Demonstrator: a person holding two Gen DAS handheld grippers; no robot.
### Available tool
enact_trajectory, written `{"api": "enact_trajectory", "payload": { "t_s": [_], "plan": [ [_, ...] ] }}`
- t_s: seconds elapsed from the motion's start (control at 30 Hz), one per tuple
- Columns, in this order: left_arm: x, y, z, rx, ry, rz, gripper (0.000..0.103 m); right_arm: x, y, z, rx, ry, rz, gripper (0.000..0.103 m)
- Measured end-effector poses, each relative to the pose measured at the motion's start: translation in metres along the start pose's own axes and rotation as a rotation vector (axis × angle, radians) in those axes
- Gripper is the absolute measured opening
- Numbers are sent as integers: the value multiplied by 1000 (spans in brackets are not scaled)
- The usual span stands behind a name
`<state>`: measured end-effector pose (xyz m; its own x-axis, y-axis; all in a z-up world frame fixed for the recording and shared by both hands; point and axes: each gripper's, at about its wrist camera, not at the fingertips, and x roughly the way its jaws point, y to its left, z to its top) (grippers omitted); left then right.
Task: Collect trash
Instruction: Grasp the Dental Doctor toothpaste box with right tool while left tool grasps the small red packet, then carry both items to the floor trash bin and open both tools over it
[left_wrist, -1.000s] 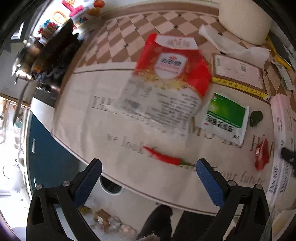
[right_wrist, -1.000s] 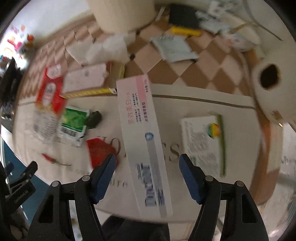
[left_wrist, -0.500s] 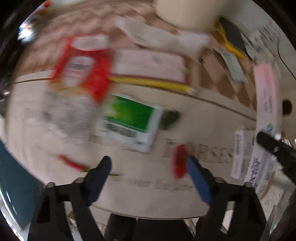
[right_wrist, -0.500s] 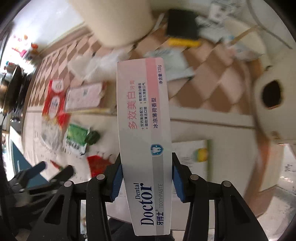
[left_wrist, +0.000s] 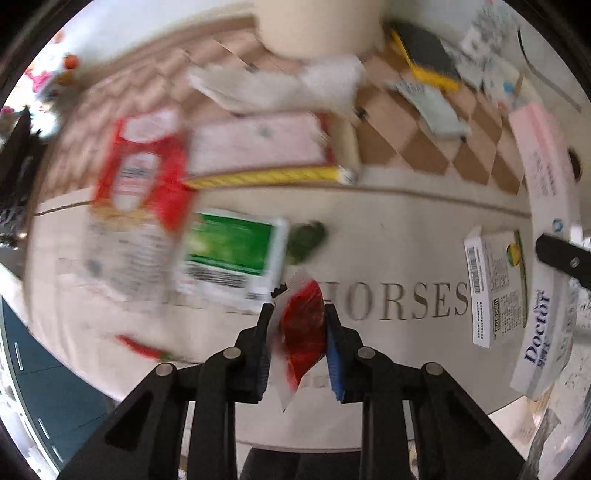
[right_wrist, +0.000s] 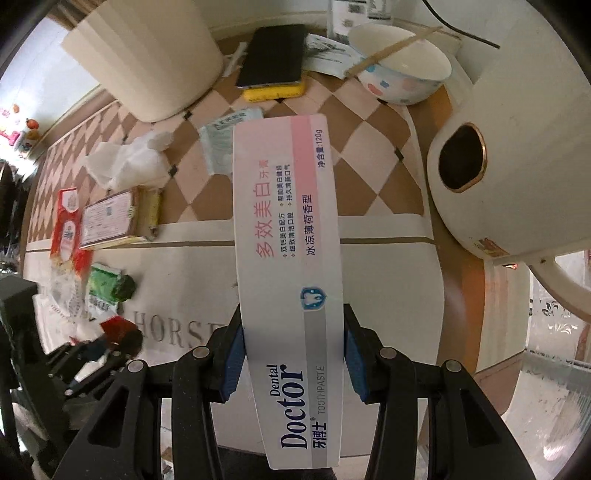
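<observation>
**Sachet and toothpaste box, each caught in tongs**

The red sachet (left_wrist: 301, 325) sits between the pads of the left tongs (left_wrist: 297, 345), whose jaws have just been closing and now pinch it above the worktop (left_wrist: 388, 258). The right tongs (right_wrist: 293, 354) clamp the toothpaste box (right_wrist: 288, 258) near its lower end, clear of the worktop.

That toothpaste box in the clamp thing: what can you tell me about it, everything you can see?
The toothpaste box is a long, slim carton, apparently glossy card, white with a pink band along one edge and a grey strip near the bottom. It carries "Dental Doctor TOOTHPASTE", pink and blue Chinese print and a small blue shield emblem. It looks intact. The right gripper clamps its lower part between blue pads; it appears lifted off the table. Nothing else visibly touches it.
</observation>
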<state>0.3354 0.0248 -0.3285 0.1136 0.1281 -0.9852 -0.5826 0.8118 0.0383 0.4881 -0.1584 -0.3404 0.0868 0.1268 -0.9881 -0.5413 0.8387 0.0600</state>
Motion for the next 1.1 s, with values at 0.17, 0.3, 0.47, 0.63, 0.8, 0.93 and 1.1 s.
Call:
{"api": "enact_trajectory", "payload": {
  "t_s": [0.17,0.3,0.47,0.63,0.8,0.93,1.1],
  "plan": [
    [-55,63,-20,-115,-147,63,22,-24,41,-10,-70,-60,62,49],
    [-81,134,-63,-267,-210,93,22,-45,108,-21,-211,-86,117,49],
    [-97,222,-131,-457,-231,124,22,-55,213,-64,-386,-75,212,49],
    [-84,330,-246,-678,-175,147,22,-41,340,-141,-588,-13,270,49],
    [-21,423,-346,-855,-64,140,22,18,450,-246,-759,115,299,49],
    [78,487,-417,-987,47,99,22,94,519,-314,-848,223,302,49],
    [219,541,-480,-1147,150,-35,22,235,587,-389,-915,374,270,49]
  ]
}}
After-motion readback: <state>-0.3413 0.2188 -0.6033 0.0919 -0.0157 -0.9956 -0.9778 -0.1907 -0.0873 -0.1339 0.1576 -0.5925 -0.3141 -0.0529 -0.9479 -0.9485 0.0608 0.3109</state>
